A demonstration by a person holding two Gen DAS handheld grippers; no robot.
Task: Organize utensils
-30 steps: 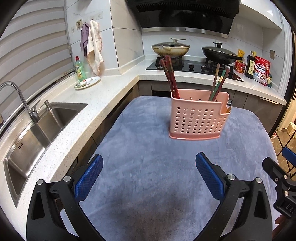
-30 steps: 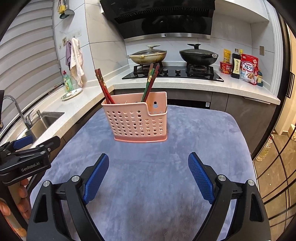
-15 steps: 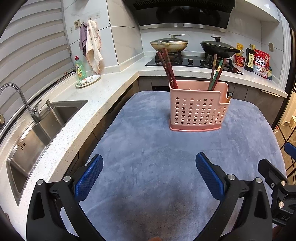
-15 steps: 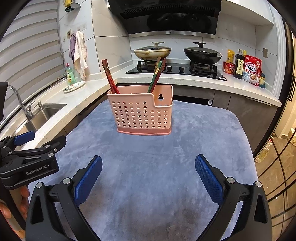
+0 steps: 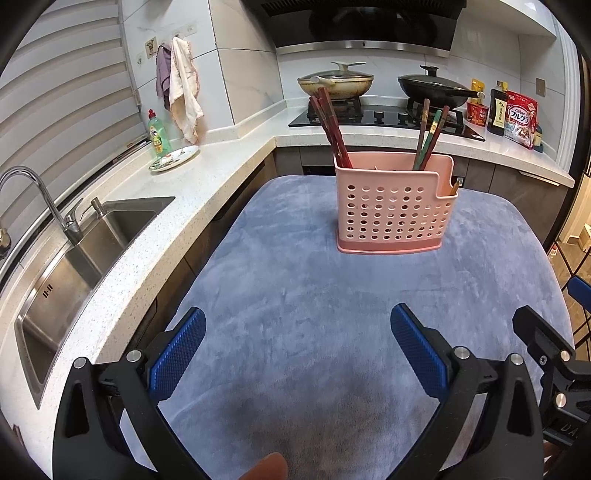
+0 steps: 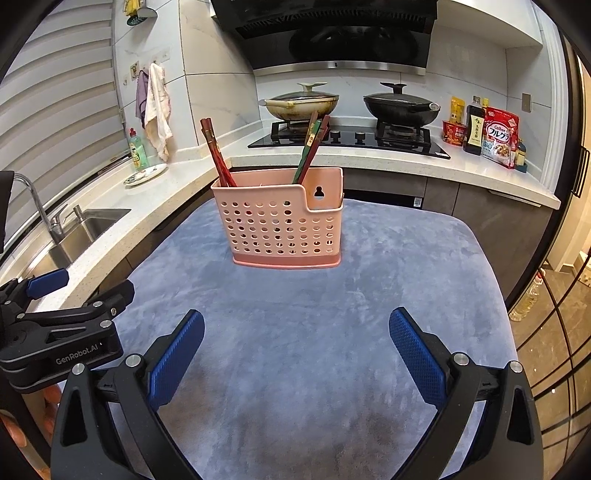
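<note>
A table is being covered by a blue-grey plush cloth point(image 5: 295, 295), whose nap is being shown in uneven light and dark patches. On the cloth, toward its far edge, a pink perforated utensil holder point(image 5: 391, 210) is being carried upright, its base resting flat on the fabric. The rest of the cloth point(image 6: 332, 332) is being seen bare.

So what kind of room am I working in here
A home kitchen, most likely: a gas hob with two lidded pans under a range hood, and a steel sink with a tap set in the stone counter.
</note>
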